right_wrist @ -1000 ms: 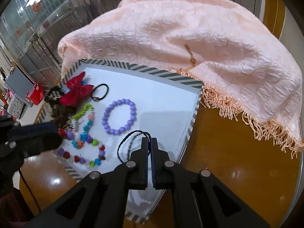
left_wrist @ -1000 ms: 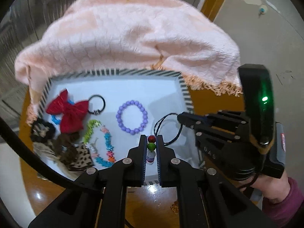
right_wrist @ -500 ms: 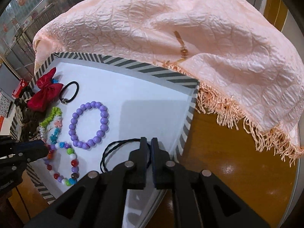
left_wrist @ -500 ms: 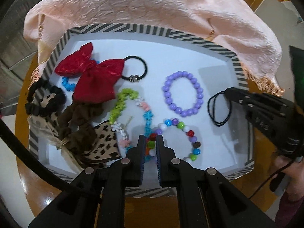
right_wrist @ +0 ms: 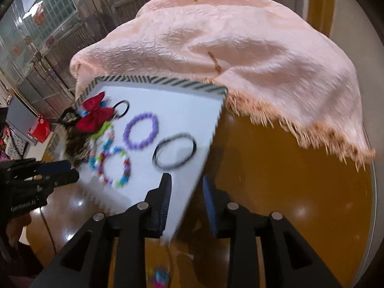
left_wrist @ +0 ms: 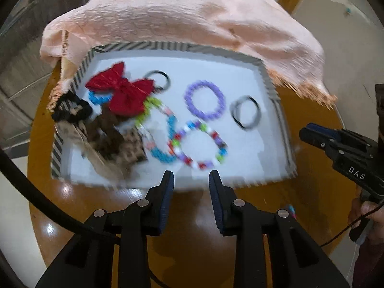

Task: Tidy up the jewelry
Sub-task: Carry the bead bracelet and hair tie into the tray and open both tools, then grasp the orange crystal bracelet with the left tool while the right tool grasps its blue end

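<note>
A white tray with a striped rim point(left_wrist: 285, 144) point(right_wrist: 168, 81) lies on the brown table. In it lie a multicolour bead bracelet point(left_wrist: 200, 144) point(right_wrist: 115, 168), a black cord loop point(left_wrist: 246, 112) point(right_wrist: 174, 154), a purple bead bracelet point(left_wrist: 205, 99) point(right_wrist: 141, 134), a red bow point(left_wrist: 122, 91) point(right_wrist: 94, 117), a black hair tie point(left_wrist: 158, 81) and a green-blue necklace point(left_wrist: 156, 129). My left gripper point(left_wrist: 191, 180) is open and empty at the tray's near rim. My right gripper point(right_wrist: 186, 184) is open and empty over the tray's near right corner.
A pink fringed cloth point(left_wrist: 187, 19) point(right_wrist: 228, 48) is heaped behind the tray and overlaps its far rim. Dark and leopard-print scrunchies point(left_wrist: 108, 141) fill the tray's left end. A small colourful item point(right_wrist: 158, 276) lies on the table below my right gripper.
Both grippers have opened and pulled back. The multicolour bracelet left my left gripper and the black cord loop left my right gripper; both now lie in the tray.
</note>
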Demonstrator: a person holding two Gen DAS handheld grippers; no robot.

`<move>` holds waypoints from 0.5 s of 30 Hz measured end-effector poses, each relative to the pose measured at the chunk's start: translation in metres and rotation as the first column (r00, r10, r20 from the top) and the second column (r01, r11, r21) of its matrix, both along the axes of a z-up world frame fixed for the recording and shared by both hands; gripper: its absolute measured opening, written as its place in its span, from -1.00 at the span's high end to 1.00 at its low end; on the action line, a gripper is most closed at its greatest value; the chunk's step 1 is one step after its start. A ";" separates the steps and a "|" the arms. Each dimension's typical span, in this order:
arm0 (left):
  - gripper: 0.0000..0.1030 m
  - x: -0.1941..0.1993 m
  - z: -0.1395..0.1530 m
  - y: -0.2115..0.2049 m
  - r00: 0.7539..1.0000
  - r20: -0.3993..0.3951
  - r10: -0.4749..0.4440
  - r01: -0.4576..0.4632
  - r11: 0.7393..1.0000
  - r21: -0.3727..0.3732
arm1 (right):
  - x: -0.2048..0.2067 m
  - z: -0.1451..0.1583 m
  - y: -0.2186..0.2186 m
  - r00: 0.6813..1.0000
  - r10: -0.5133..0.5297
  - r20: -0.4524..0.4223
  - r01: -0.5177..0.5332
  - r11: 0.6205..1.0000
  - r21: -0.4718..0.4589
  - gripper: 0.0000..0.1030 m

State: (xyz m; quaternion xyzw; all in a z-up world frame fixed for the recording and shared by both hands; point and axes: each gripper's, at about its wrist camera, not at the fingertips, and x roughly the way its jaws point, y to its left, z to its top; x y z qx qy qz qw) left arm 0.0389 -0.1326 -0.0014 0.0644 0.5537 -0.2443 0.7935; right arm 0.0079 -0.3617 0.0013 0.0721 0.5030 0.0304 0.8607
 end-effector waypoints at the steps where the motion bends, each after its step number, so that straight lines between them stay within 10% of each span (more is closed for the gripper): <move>1: 0.62 -0.008 0.000 0.001 1.000 -0.009 -0.020 0.020 1.000 -0.002 | -0.015 -0.001 -0.001 1.000 -0.004 -0.011 0.004 1.000 0.008 0.44; 15: 0.62 -0.070 -0.037 -0.025 0.979 -0.119 -0.164 0.159 0.986 -0.049 | -0.111 -0.043 0.020 0.991 -0.007 -0.130 0.013 0.999 0.048 0.44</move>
